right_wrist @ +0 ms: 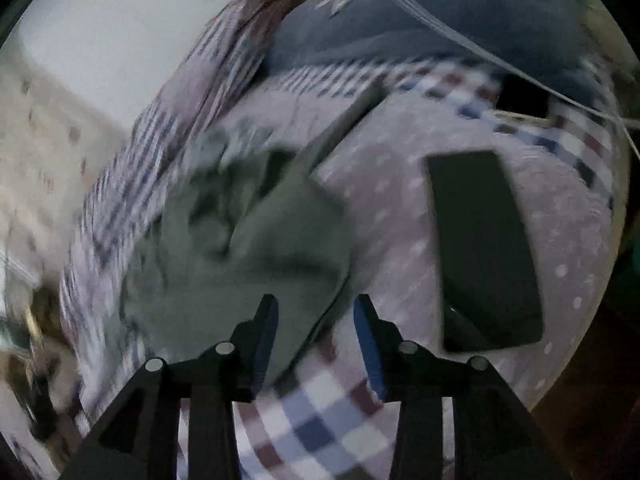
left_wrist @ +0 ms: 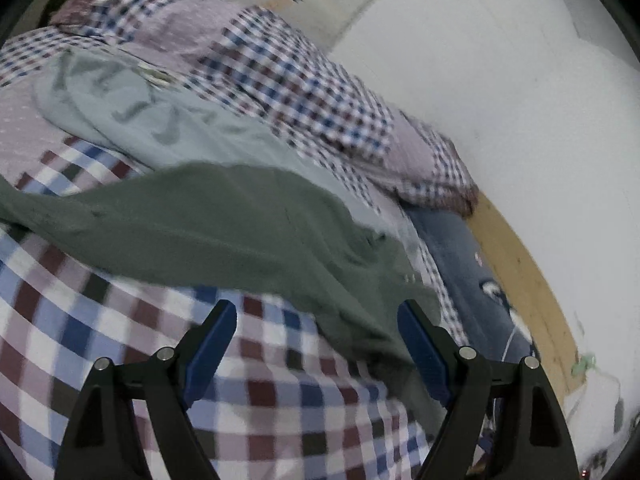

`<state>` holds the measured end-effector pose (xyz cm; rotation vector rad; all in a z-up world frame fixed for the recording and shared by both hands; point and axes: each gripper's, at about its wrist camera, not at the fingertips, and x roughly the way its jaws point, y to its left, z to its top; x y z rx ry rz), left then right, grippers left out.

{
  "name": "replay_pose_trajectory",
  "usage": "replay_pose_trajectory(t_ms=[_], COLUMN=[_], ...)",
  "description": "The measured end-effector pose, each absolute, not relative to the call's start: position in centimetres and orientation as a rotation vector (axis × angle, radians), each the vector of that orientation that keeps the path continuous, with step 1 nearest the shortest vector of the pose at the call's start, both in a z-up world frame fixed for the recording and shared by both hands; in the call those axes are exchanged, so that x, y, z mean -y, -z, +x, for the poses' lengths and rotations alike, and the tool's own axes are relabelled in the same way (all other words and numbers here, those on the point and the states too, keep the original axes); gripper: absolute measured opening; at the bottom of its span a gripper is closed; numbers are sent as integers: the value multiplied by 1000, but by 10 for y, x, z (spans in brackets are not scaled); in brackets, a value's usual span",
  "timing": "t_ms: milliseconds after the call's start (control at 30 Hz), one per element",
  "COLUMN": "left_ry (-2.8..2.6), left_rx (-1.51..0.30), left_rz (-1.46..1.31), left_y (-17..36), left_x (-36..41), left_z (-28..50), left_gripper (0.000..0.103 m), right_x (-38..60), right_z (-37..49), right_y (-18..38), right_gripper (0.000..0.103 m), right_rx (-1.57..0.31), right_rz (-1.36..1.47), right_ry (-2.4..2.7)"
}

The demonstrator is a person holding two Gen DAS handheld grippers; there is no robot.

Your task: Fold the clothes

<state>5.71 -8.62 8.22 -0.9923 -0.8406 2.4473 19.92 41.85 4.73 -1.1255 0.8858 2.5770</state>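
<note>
Both tools gape wide, left tool (left_wrist: 316,344) and right tool (right_wrist: 316,340), over the blurred green garment's (left_wrist: 240,220) lower edge on checked bedding (left_wrist: 260,400).

A bed covered in a checked blanket (left_wrist: 280,392) of white, blue and maroon squares fills the lower left-wrist view, its lilac dotted underside (right_wrist: 400,208) turned up; a white wall (left_wrist: 500,100) stands past the bed's far edge; a tan wooden strip (left_wrist: 520,280) runs along the bed's right edge beside the wall; a pale patterned surface (right_wrist: 36,152) shows at left, blurred; light is dim and even.
</note>
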Motion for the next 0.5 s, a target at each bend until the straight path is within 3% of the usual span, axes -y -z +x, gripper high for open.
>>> replay_pose_trajectory(t_ms=[100,233,300,433,467,500], left_ry=[-2405,-2351,-2321,-2254,-2238,-2223], left_rx=[791,751,743,711,689,668], left_rz=[-1028,-1052,-1055,-1061,-1063,-1065], left_y=[-79,-76,-75,-74,-74,-74], left_x=[62,37,28,10,6,1], left_z=[62,70,76,85,87,89], left_gripper=[85,85,85,85,85,85], right_x=[-374,-293,-274,-281,-290,-299], right_z=[188,176,165,141,134,127], right_y=[-60,-50,-37,-25,-24,-24], right_gripper=[43,41,39,39,33,19], right_rx=[-546,109,276,321,295,269], right_rz=[-1168,-1282,-1343,-1379,-1383,-1386], right_ry=[-2771,-2937,-2926,-2894,-2895,-2895])
